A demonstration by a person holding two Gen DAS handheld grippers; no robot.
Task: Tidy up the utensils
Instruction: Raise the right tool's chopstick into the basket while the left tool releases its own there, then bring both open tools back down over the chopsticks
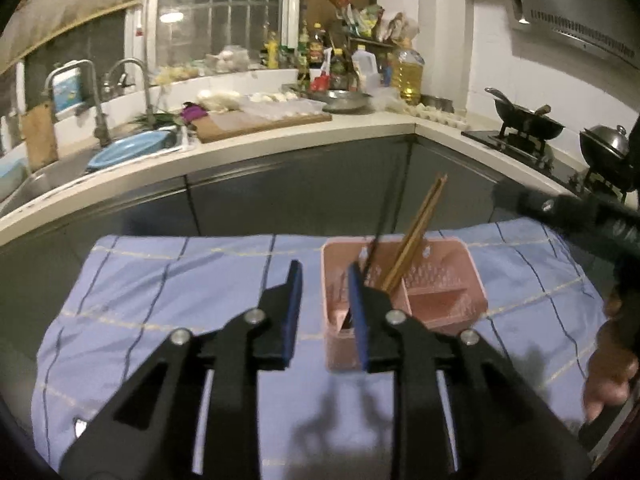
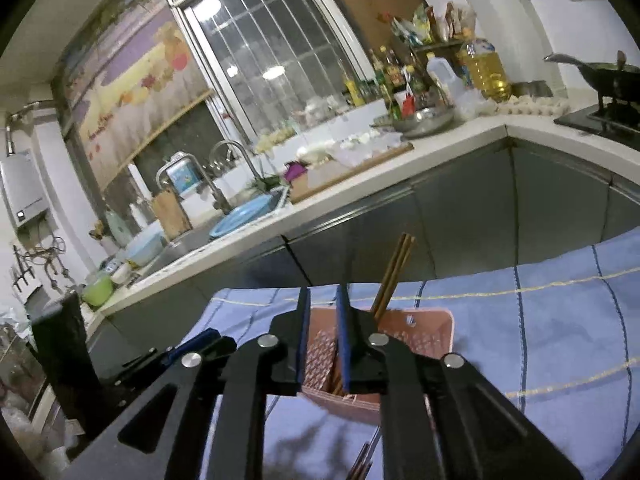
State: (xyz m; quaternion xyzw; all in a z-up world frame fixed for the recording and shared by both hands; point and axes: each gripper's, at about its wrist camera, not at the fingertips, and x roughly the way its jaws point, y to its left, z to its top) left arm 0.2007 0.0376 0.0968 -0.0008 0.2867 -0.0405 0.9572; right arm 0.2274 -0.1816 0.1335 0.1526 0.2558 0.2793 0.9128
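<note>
Pink utensil caddy (image 1: 448, 312) with upright wooden chopsticks (image 1: 420, 232) inside

- Utensil holder (image 1: 404, 304) on the cloth (image 1: 160, 300), right of centre in the left wrist view.
- Chopsticks (image 1: 416, 236) upright in the holder's rear compartment, leaning right.
- Counter (image 1: 280, 136) behind the cloth-covered surface.
- Sink (image 1: 48, 176) at the counter's left, cutting board (image 1: 260, 124) in the middle, stove (image 1: 520, 140) at the right.
- Bottles (image 1: 320, 52) behind the cutting board.

Both wrist views look down along their jaws, close over one pink holder (image 1: 404, 304) (image 2: 400, 336).
</note>
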